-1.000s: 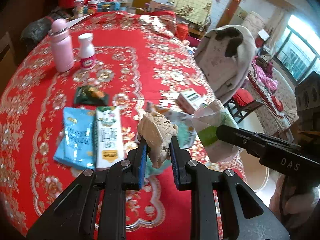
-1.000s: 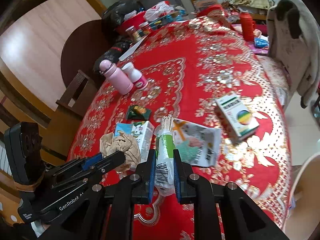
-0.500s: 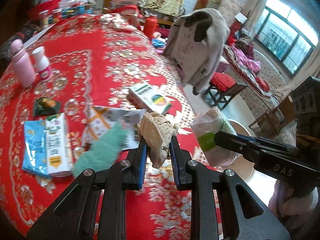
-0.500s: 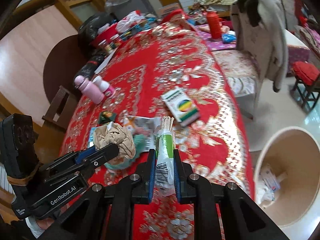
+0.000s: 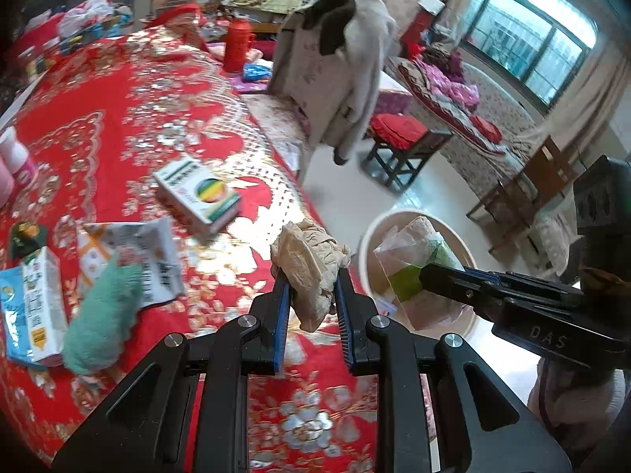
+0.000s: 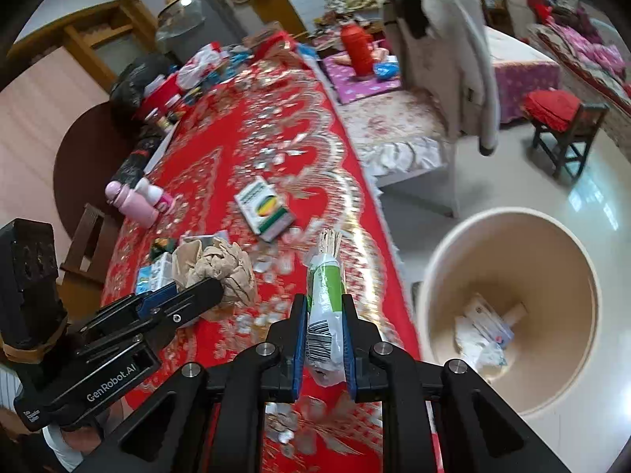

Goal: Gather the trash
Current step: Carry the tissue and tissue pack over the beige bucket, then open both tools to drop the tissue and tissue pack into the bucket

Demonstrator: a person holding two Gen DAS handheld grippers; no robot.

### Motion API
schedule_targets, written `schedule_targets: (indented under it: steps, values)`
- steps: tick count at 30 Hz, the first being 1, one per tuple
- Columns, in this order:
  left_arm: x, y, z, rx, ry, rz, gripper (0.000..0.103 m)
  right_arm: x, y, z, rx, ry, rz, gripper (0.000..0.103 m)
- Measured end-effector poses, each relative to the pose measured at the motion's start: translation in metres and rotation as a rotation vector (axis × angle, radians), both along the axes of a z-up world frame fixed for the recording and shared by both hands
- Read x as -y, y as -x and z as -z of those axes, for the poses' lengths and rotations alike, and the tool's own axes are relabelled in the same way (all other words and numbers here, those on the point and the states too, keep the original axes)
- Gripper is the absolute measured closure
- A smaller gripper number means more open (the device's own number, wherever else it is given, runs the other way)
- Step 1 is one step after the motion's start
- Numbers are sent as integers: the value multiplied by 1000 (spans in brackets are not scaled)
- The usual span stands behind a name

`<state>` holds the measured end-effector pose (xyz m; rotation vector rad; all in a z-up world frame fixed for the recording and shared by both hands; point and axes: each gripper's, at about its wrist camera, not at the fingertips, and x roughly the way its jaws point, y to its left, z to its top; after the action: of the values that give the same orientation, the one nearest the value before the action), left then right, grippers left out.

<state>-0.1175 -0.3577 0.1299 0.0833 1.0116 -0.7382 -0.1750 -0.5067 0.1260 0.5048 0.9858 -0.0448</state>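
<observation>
Now both loaded grippers have swung toward the bin (image 6: 508, 315).

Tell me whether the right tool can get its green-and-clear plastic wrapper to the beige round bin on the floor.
Probably yes. The right tool grips the green-and-clear plastic wrapper above the table's edge, and the beige round bin stands open beside it on the floor, nothing between. The left tool sits off to the other side.
</observation>
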Motion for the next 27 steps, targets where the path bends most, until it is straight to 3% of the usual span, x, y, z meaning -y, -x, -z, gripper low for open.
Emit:
schedule_targets:
  steps: [15,27]
  values:
    - [78,21,24,-76,7,134,84,65,51,17,-53,2,151,88]
    - [122,32,45,-118,-14,178,84,103,74,36,-104,5,215,88]
